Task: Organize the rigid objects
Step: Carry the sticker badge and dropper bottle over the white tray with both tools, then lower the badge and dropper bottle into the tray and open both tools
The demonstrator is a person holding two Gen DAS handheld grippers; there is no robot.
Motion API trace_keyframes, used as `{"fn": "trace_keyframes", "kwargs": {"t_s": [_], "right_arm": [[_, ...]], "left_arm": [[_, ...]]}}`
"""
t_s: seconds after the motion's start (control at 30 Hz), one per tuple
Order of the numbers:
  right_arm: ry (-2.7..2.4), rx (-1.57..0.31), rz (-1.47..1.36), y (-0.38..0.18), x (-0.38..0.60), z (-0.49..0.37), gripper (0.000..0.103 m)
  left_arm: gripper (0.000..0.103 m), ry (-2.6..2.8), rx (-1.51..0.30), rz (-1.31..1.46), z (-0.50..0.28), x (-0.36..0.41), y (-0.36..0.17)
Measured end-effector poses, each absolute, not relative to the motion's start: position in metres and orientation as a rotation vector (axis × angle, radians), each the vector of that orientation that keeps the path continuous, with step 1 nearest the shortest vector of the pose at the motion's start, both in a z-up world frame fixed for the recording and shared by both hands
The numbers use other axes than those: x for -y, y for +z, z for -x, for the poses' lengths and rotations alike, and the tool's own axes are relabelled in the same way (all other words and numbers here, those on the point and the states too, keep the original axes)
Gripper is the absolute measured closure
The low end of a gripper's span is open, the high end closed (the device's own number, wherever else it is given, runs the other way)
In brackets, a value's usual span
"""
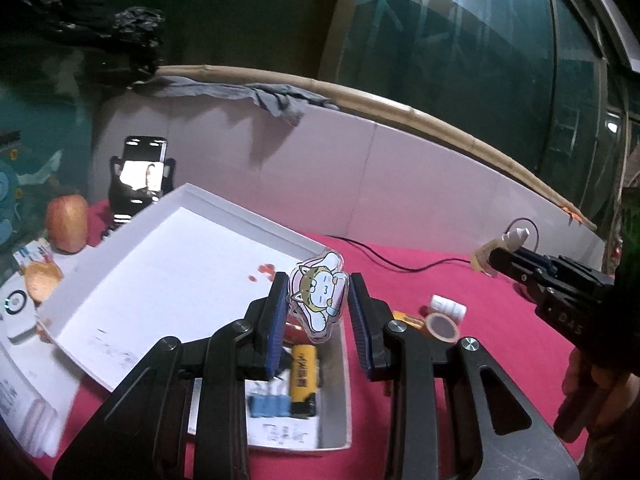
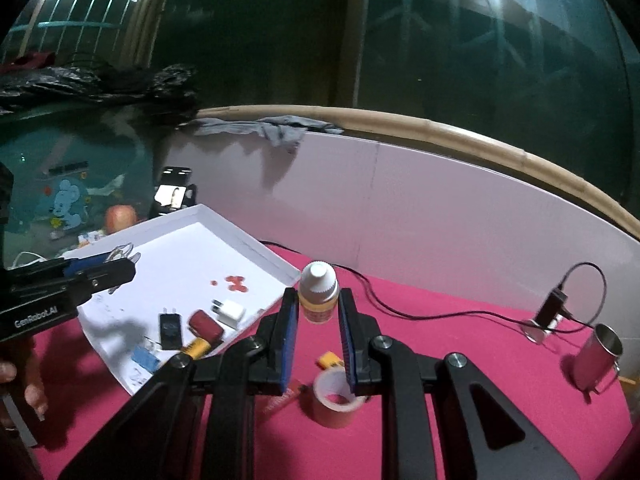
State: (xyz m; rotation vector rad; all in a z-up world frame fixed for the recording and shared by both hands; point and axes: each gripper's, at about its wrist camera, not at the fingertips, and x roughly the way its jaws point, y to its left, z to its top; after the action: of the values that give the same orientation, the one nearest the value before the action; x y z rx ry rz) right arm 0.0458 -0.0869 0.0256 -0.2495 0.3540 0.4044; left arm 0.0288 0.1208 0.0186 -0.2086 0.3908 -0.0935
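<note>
My left gripper [image 1: 318, 286] is shut on a clear acrylic cartoon-cat figure [image 1: 320, 300], held upright above the near corner of a shallow white box [image 1: 168, 276]. In the box lie a yellow battery [image 1: 304, 376] and blue binder clips [image 1: 268, 404]. My right gripper [image 2: 318, 294] is shut on a small dropper bottle [image 2: 319, 280] with a white cap and yellow label, held over the red cloth right of the box [image 2: 244, 240]. From the right wrist, the left gripper [image 2: 126, 266] hangs over the box's left side. A white charger [image 2: 230, 312] and black adapter [image 2: 170, 330] lie inside.
A tape roll [image 2: 336, 398] and a small yellow item [image 2: 328, 360] lie on the red cloth under the right gripper. A black cable [image 2: 440, 314] runs to a metal cup [image 2: 598, 354] at the right. An apple [image 1: 66, 222] and a phone on a stand [image 1: 140, 176] sit behind the box.
</note>
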Motion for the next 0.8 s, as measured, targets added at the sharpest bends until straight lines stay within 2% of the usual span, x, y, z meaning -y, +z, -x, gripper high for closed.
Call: {"fn": "trace_keyframes", "kwargs": {"t_s": [0.47,0.8], "right_arm": [[0.513,-0.390,0.246,0.057,0.036,-0.068,0.084],[0.575,-0.546,0.268,0.044,-0.014,-0.107,0.084]], "left_arm": [[0.074,0.015,-0.432,0.187,-0.045,-0.181,0.036],[0.074,0.062,-0.543,0.268,-0.076,-0.230,0.029]]}}
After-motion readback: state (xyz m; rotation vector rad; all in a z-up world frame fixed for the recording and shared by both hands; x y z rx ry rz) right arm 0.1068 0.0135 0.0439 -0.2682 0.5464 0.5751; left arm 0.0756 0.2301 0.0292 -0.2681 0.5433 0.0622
